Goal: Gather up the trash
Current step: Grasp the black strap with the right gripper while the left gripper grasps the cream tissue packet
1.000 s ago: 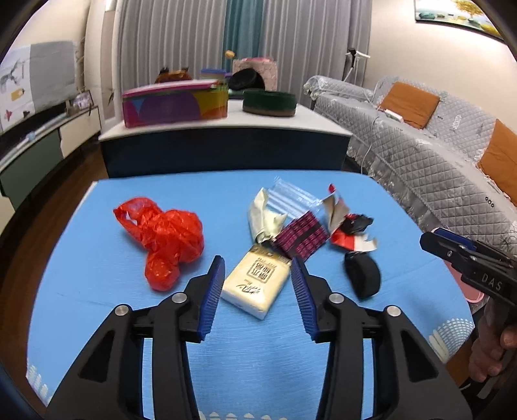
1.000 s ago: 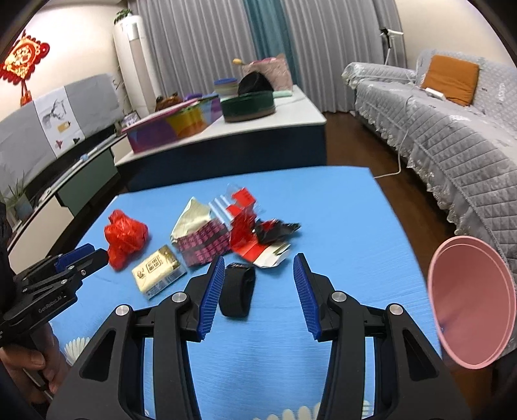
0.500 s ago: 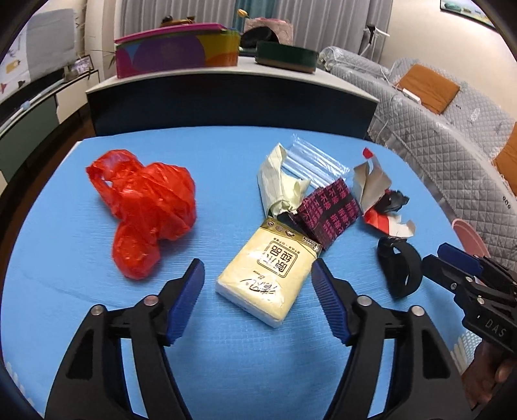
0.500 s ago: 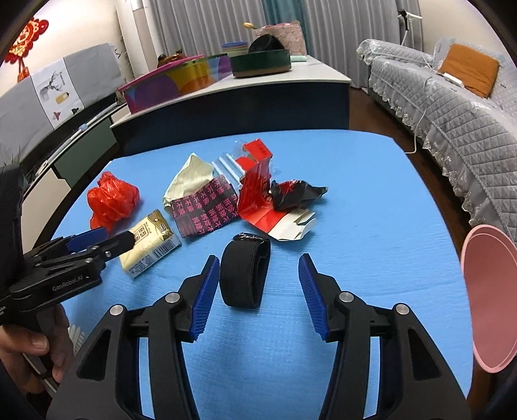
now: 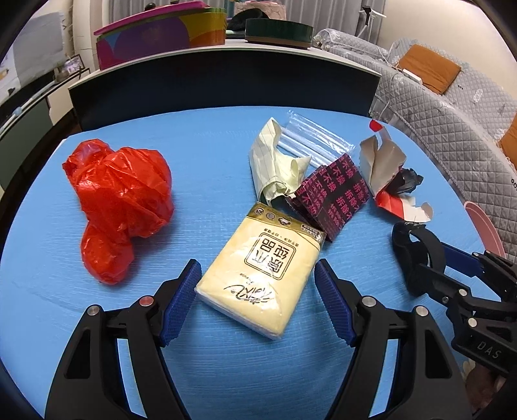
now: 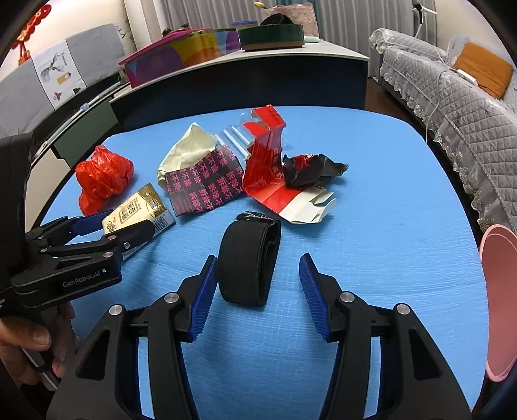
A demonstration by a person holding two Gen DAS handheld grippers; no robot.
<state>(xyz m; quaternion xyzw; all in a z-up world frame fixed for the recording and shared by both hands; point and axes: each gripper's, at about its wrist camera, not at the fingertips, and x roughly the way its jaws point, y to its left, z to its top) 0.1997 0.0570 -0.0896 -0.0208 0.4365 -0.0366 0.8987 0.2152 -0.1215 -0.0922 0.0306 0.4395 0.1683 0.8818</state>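
Trash lies on a blue table [image 5: 206, 152]. My left gripper [image 5: 257, 274] is open, its jaws on either side of a yellow tissue pack [image 5: 261, 274], apart from it. My right gripper [image 6: 257, 271] is open around a black elastic band [image 6: 248, 261], which stands on edge close to the left jaw. A red plastic bag [image 5: 119, 200], crumpled yellow paper [image 5: 274, 164], a clear plastic bag [image 5: 316, 142], a black wrapper with pink characters [image 5: 332, 194], a torn red-and-white carton [image 6: 274, 181] and a crumpled black wrapper [image 6: 310, 168] lie further back.
A pink bin [image 6: 499, 300] stands off the table's right edge. A dark counter [image 5: 226, 80] with a colourful box [image 5: 161, 35] and a green round tin [image 5: 278, 29] is behind the table. A grey quilted sofa [image 6: 452, 97] runs along the right.
Both grippers have moved forward and down toward the table. The left jaws now flank the tissue pack, and the right jaws now flank the black band.
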